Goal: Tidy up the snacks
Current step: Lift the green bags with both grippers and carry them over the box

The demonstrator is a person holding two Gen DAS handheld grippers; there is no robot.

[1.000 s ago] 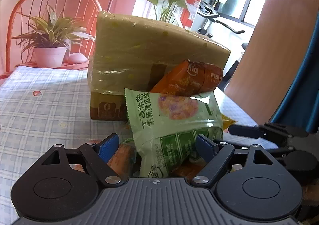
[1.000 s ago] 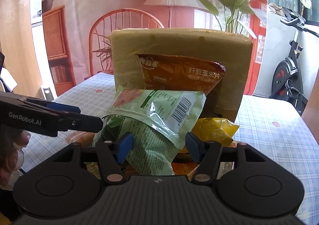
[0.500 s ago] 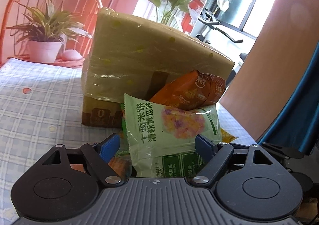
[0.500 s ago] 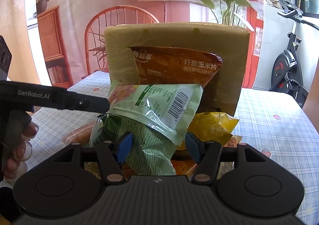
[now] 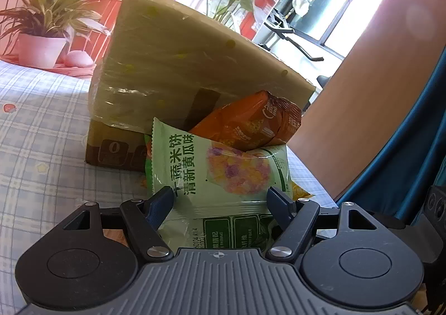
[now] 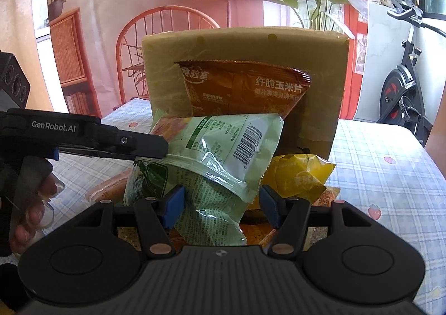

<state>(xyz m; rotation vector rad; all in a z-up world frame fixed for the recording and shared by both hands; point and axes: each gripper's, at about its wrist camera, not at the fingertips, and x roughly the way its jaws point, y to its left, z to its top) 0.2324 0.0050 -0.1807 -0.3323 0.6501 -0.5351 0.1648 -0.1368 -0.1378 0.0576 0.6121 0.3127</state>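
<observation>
Left wrist view is showing the left gripper with its jaws closing around the green bag, which is lying low in the centre, long axis across the frame, against the box; whether the pads are pressing I cannot tell. An orange bag is leaning above it. Right wrist view is showing the right gripper holding a darker green bag between half-open jaws on the desk. The left gripper is standing nearer the green bag.

We note a pale green packet with purple-yellow print, an orange bag, a yellow pouch, and a blue-white checked tablecloth.
</observation>
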